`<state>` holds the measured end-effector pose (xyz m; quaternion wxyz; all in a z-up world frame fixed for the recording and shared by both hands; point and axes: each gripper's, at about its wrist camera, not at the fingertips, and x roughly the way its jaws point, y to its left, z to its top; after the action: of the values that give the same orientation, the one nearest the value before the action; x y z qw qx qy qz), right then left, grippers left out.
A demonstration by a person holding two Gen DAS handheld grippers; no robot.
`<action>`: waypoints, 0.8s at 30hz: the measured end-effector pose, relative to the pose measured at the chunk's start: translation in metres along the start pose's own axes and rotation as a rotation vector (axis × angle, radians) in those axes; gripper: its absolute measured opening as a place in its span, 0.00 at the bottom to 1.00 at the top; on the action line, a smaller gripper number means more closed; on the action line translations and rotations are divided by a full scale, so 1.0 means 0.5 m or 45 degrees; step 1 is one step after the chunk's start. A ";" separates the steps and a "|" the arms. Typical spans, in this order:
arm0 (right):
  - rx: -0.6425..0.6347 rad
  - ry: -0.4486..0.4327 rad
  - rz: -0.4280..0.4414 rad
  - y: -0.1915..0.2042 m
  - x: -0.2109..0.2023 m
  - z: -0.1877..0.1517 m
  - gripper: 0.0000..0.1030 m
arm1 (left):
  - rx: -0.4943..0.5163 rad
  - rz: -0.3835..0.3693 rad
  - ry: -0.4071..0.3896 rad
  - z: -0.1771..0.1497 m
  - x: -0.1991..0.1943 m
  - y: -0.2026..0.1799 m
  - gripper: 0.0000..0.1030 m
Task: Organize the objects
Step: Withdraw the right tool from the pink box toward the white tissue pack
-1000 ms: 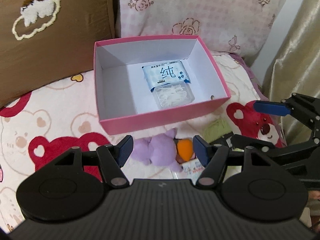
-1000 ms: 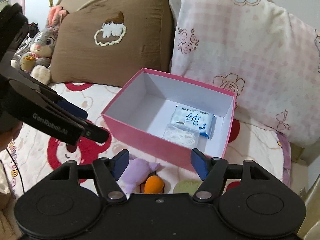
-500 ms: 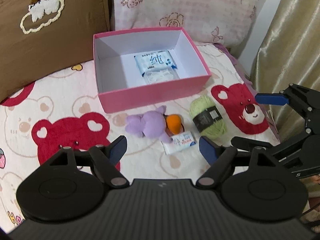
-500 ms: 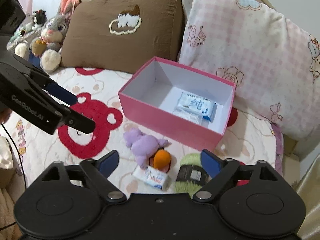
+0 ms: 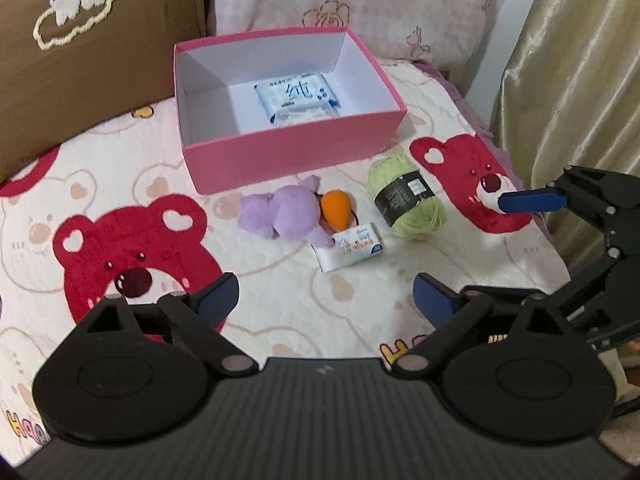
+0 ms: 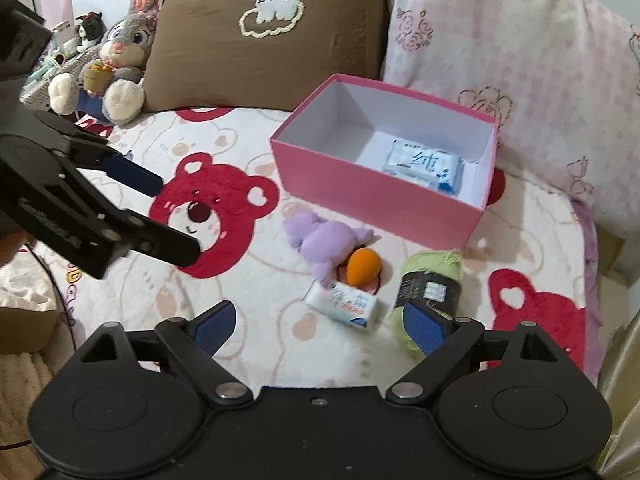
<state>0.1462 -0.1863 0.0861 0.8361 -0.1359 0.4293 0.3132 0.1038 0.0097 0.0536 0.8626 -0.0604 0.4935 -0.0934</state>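
- The pink box stands open-topped on the bed, its back edge near the two pillows; inside it, on the white floor toward the back right, lies a blue-and-white wipes pack with a clear packet tucked against its near edge
- Just in front of the box, on the bear-print blanket, a purple plush toy lies on its side with an orange carrot-shaped piece touching its right flank
- A small tissue packet lies just in front of the plush and the orange piece, touching or nearly touching them
- A green yarn ball with a dark paper band lies to the right of the orange piece, apart from the box's front corner
- The left gripper hangs above the blanket short of the row of things; its jaws have just been opening and stand wide apart with nothing between them
- The right gripper also has its jaws spread wide after just opening; the tissue packet shows between the blue pads in the right wrist view, untouched, and the right pad overlaps the yarn in the picture
- A brown pillow and a pink floral pillow lean behind the box
- A grey rabbit plush sits at the far left of the bed
- A gold curtain hangs on the right
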 end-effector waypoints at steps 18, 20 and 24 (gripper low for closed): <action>0.005 -0.061 -0.021 0.011 0.097 -0.071 0.89 | -0.056 -0.021 -0.113 -0.075 0.062 0.025 0.92; 0.070 -0.068 -0.037 -0.003 0.112 -0.079 0.89 | -0.066 -0.036 -0.107 -0.080 0.080 0.027 0.92; 0.138 -0.065 -0.038 -0.024 0.134 -0.091 0.89 | -0.107 -0.040 -0.110 -0.087 0.114 0.035 0.92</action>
<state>0.1543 -0.1906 0.0046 0.8576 -0.0887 0.4220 0.2804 0.0964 0.0136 -0.0197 0.8782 -0.1081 0.4584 -0.0834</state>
